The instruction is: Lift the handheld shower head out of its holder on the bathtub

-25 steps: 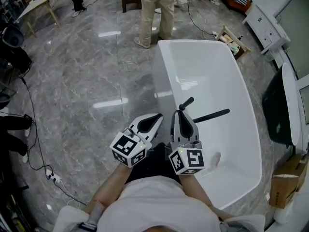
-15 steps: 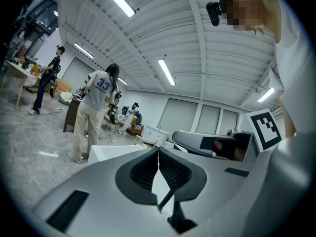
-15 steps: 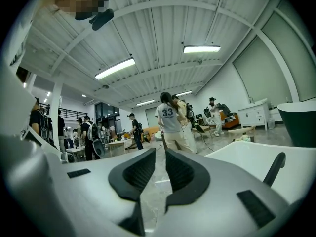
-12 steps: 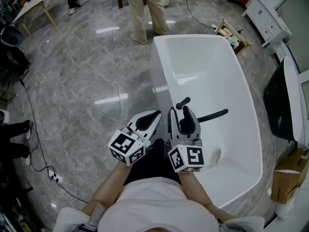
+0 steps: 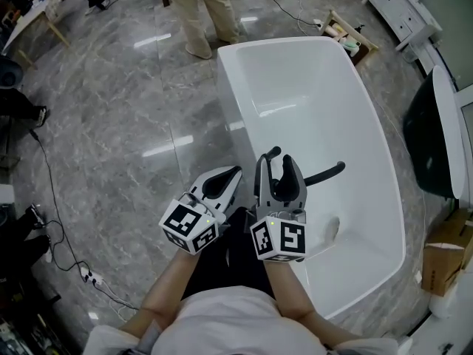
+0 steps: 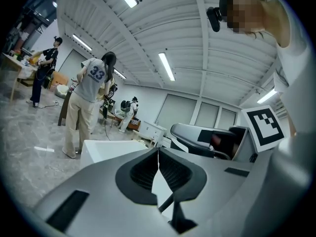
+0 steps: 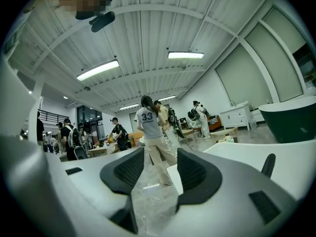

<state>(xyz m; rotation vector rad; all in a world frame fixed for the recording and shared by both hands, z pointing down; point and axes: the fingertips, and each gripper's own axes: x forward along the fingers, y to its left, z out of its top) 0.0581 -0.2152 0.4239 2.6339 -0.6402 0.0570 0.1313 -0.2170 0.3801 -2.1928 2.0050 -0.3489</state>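
Observation:
A white bathtub (image 5: 229,102) fills the right of the head view. A slim black shower handle (image 5: 325,174) slants over the tub's near end, and a short black knob (image 5: 272,154) stands on the rim. My right gripper (image 5: 276,161) sits over that rim. Its jaws are opening, and the knob is just past its left jaw tip. Nothing lies between the jaws in the right gripper view (image 7: 160,157); a black tip (image 7: 268,165) shows off to the right. My left gripper (image 5: 229,174) is shut and empty, beside the tub over the floor. Its own view (image 6: 158,154) shows the jaws meeting.
The floor (image 5: 111,124) is grey marble. A person in beige trousers (image 5: 196,13) stands near the tub's far end. A dark tub (image 5: 432,146) lies at the right edge, cables (image 5: 52,228) run at the left. A low rack (image 5: 344,32) stands behind the tub.
My right gripper's jaws have gone from shut to wide apart. Both grippers have shifted a little toward the tub's near rim, so the black knob now sits at the right jaw tips.

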